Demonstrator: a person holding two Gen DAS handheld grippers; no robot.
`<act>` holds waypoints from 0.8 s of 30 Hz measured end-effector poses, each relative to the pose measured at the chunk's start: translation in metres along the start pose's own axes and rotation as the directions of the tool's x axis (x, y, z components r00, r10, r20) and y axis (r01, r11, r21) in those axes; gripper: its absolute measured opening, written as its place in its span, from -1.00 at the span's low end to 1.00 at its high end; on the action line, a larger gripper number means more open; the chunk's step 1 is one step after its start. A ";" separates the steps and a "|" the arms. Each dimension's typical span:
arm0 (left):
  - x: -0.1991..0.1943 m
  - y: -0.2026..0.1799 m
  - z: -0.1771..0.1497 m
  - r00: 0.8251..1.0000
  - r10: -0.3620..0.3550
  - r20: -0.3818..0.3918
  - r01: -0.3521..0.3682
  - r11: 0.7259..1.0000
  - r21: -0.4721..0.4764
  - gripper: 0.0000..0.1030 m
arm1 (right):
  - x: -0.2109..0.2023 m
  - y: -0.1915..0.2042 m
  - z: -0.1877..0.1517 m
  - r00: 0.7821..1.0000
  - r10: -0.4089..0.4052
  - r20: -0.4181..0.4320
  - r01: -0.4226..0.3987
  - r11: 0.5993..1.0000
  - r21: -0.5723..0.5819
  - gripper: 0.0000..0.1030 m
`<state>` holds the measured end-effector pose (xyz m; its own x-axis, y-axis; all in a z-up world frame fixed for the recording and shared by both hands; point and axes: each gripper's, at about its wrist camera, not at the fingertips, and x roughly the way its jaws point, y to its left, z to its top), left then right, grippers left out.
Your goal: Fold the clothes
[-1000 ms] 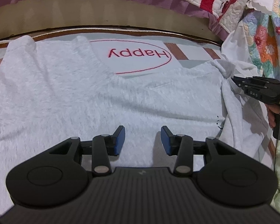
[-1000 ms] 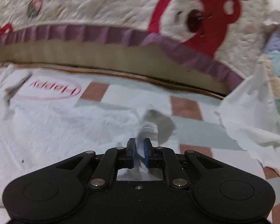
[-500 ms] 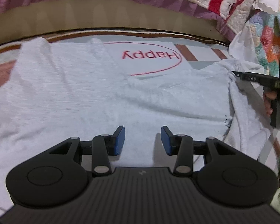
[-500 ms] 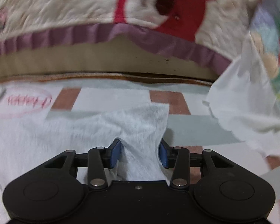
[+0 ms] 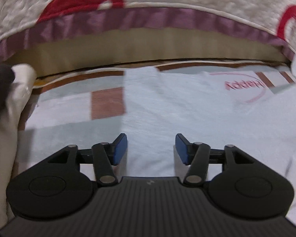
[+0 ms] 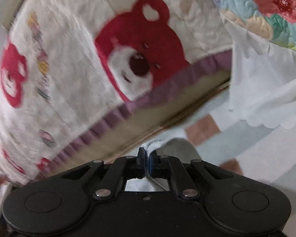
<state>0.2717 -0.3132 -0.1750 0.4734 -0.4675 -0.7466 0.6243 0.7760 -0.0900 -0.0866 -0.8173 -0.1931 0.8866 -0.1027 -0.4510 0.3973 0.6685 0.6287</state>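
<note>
My left gripper [image 5: 151,148] is opening over the white shirt [image 5: 167,114], holding nothing. My right gripper [image 6: 147,156] is closing, pinching the shirt's edge [image 6: 157,145].

Cream quilt [image 6: 73,63] with red bear print [image 6: 140,47] and purple trim [image 5: 148,17] spans twelve o'clock. Floral quilt [image 6: 270,7] sits at two o'clock above a scalloped white cloth [image 6: 266,90]. Checked mat [image 5: 108,102] lies beneath.

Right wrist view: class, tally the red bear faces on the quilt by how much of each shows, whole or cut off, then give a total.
Whole bear faces: 1
Bear faces partly blurred at the left: 1
Total: 2
</note>
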 end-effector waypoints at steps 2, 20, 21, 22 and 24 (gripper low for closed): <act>0.010 0.014 0.006 1.000 -0.020 -0.023 0.019 0.997 -0.071 0.08 | 0.004 -0.002 -0.002 1.000 -0.007 -0.014 0.007 1.000 0.012 -0.89; -0.004 -0.009 0.009 0.982 -0.006 0.188 0.010 1.000 -0.022 -0.96 | 0.003 -0.005 -0.008 0.994 -0.031 0.102 0.035 0.999 -0.034 -0.84; -0.001 -0.009 0.007 0.983 0.011 0.183 -0.005 0.999 -0.033 -0.96 | 0.006 -0.005 -0.007 0.995 -0.051 0.087 0.056 0.997 -0.050 -0.84; 0.004 -0.010 0.004 0.984 0.029 0.173 -0.024 0.999 -0.030 -0.96 | 0.009 -0.005 -0.006 0.995 -0.072 0.073 0.077 0.995 -0.066 -0.84; 0.012 -0.015 -0.002 0.987 0.047 0.151 -0.043 0.999 -0.029 -0.96 | 0.017 -0.007 -0.007 0.991 -0.126 0.039 0.129 0.988 -0.084 -0.87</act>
<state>0.2671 -0.3300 -0.1840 0.5909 -0.4892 -0.6415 0.5848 0.8075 -0.0772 -0.0764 -0.8184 -0.2098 0.8379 -0.2144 -0.5019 0.4869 0.7091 0.5100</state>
